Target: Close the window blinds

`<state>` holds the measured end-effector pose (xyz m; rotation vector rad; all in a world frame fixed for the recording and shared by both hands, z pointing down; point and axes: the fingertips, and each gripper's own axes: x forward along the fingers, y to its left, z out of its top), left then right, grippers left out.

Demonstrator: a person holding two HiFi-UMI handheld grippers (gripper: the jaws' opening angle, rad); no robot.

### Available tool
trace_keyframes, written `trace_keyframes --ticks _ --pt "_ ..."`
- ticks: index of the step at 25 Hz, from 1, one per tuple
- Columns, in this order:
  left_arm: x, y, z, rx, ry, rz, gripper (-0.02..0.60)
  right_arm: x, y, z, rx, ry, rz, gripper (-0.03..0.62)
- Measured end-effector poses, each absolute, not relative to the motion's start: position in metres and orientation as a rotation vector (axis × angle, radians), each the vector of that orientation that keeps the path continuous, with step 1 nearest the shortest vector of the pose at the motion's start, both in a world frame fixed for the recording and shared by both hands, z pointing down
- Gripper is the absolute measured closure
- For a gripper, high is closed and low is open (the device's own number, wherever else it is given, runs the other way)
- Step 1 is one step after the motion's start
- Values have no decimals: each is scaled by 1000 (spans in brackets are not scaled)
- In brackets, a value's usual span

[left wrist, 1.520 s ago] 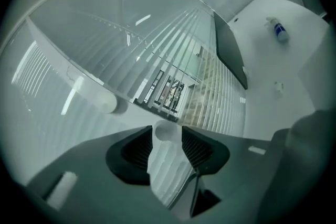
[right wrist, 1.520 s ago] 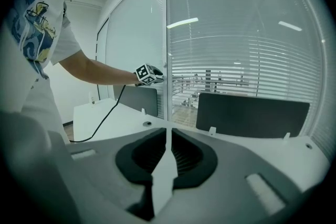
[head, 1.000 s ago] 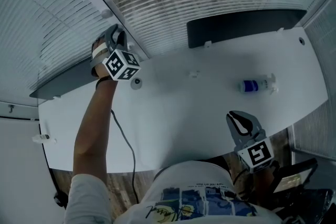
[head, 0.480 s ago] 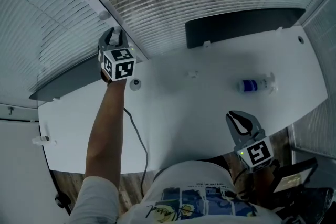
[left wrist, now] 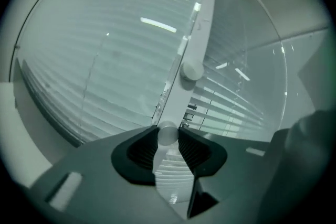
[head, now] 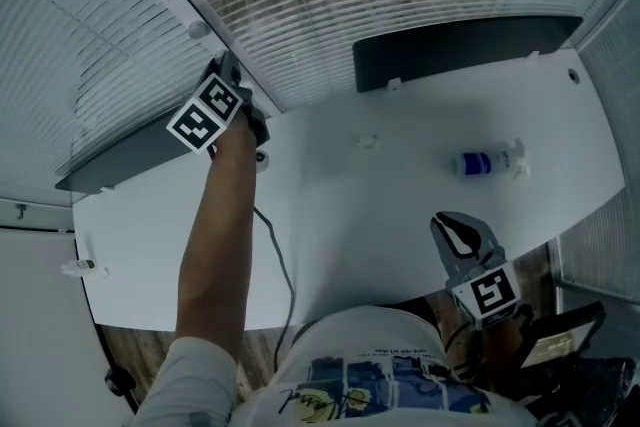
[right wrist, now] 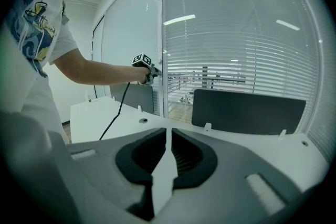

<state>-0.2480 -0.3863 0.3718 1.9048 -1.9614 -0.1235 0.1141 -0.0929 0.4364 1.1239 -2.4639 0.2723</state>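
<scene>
A round white knob (left wrist: 168,134) sits on the white window post (left wrist: 202,23), and my left gripper (left wrist: 168,136) is shut on it. Its jaws have just been closing a little. A second knob (left wrist: 191,70) sits higher on the same post. In the head view the left gripper (head: 228,70) reaches the post with its marker cube turned to the left. The blind (head: 70,35) left of the post has flat, shut slats. The blind (head: 340,5) to its right shows gaps between its slats. My right gripper (head: 462,233) rests shut and empty near the desk's front edge (right wrist: 168,134).
A white curved desk (head: 380,205) runs under the windows, with dark divider panels (head: 460,45) along its back. A small bottle (head: 487,162) lies on the desk's right side. A cable (head: 272,255) trails from the left gripper across the desk. The person's torso fills the bottom.
The left gripper has rolled about a quarter turn on the knob, its marker cube swinging from the right side to the left. The right gripper has not moved.
</scene>
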Motion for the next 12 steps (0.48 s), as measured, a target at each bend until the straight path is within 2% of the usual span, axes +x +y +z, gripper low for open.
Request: trace_keyframes --ticks 3,6,9,10,12 --pt "-249 -387 372 1878 -1939 -169 454 117 -97 435 1125 -2447 204 572" --pt "-249 -386 370 1935 -2021 -15 453 116 -96 436 1123 -2443 215 572" --pt "-248 -384 370 2012 -2127 285 426 115 -95 435 1127 -2447 231 572" --pt "-247 -384 371 2049 -2158 425 386 115 -95 434 1127 -2449 232 572" --pt "-242 -382 371 2144 -2234 773 374 112 -97 431 1120 -2455 214 572"
